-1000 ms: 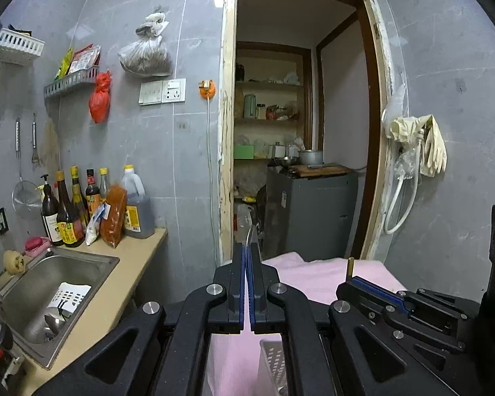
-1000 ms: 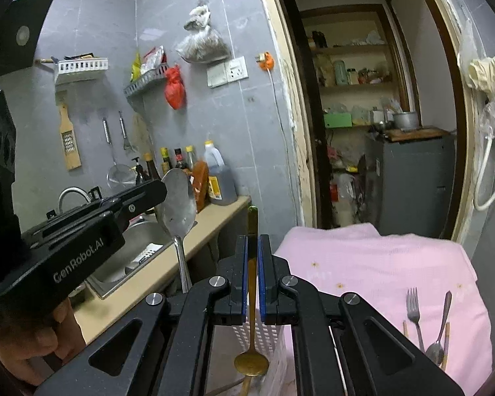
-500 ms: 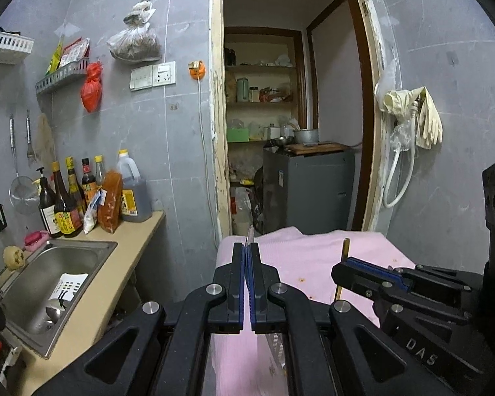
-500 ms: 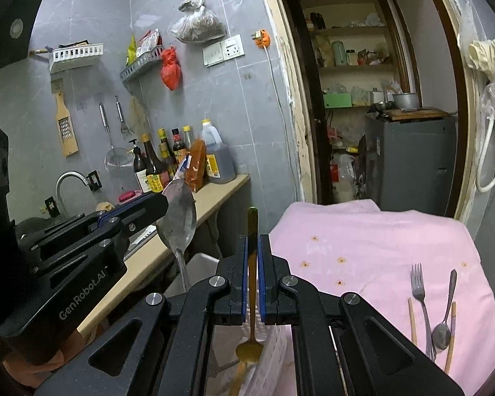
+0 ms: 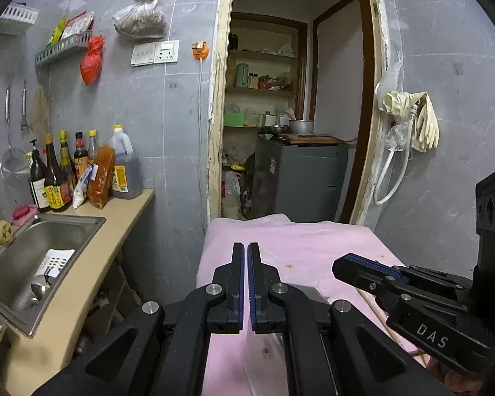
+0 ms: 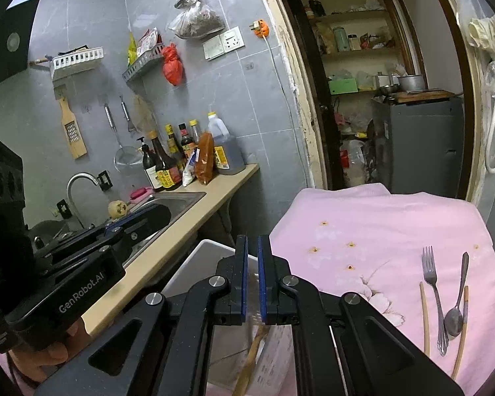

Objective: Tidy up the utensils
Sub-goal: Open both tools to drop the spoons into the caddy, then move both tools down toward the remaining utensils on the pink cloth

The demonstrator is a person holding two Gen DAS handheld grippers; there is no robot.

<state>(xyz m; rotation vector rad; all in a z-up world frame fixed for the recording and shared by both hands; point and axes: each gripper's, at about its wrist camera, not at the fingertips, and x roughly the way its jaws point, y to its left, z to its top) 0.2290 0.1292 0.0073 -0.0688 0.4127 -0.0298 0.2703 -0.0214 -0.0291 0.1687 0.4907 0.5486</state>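
**Grey-tiled kitchen, pink-covered tabletop: both tongs closed over the white holder**

Left gripper (image 5: 246,283) has its blue pads nearly together, with nothing visible between them. Right gripper (image 6: 251,280) is likewise closed to a narrow slit; whether it grips the gold utensil (image 6: 250,359) seen blurred below its pads cannot be told. That utensil stands inside the white utensil holder (image 6: 194,264), which sits at the tabletop's left edge, next to the beige counter (image 6: 194,224). Near the right edge of the pink cloth (image 6: 379,224) lie 1 fork (image 6: 433,293), 1 spoon (image 6: 456,307) and 2 chopsticks (image 6: 424,316), side by side. Beyond the counter are the sink (image 5: 33,250) and bottles (image 5: 59,175).
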